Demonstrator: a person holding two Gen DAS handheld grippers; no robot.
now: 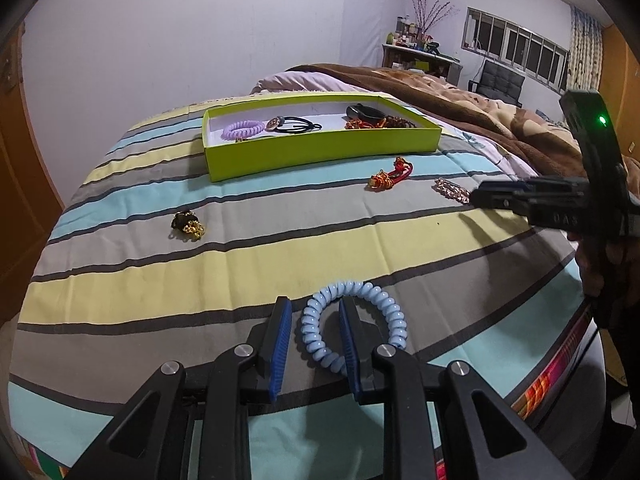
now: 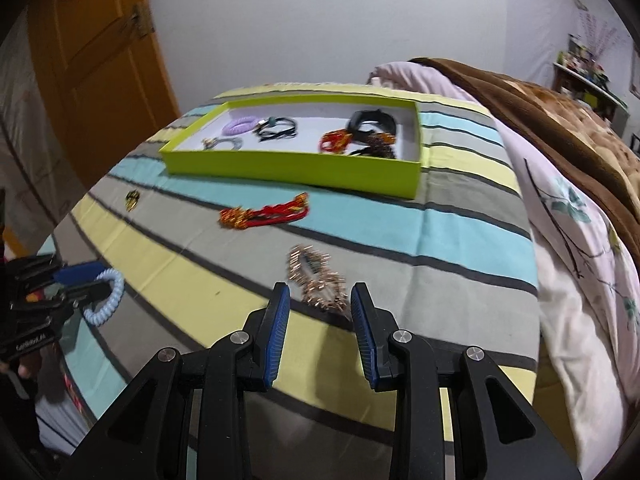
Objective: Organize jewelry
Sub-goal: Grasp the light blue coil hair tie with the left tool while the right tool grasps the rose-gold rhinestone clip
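A lime green tray (image 1: 320,150) (image 2: 292,166) sits on the striped bedspread and holds a purple coil band (image 1: 243,129), black hair ties, a black band and red-orange pieces. My left gripper (image 1: 314,306) is open, its fingers straddling one side of a light blue coil band (image 1: 390,308), which also shows in the right wrist view (image 2: 114,288). My right gripper (image 2: 318,292) is open, just short of a rose-gold spiky bracelet (image 2: 316,276) (image 1: 452,190). A red-orange cord bracelet (image 1: 390,174) (image 2: 264,212) and a gold-black piece (image 1: 187,225) (image 2: 133,198) lie loose.
A brown blanket (image 1: 480,108) and pink floral quilt (image 2: 580,240) are bunched on the right of the bed. An orange wooden door (image 2: 92,60) stands at the left. A shelf with bottles (image 1: 416,40) and a black chair (image 1: 500,80) are far back.
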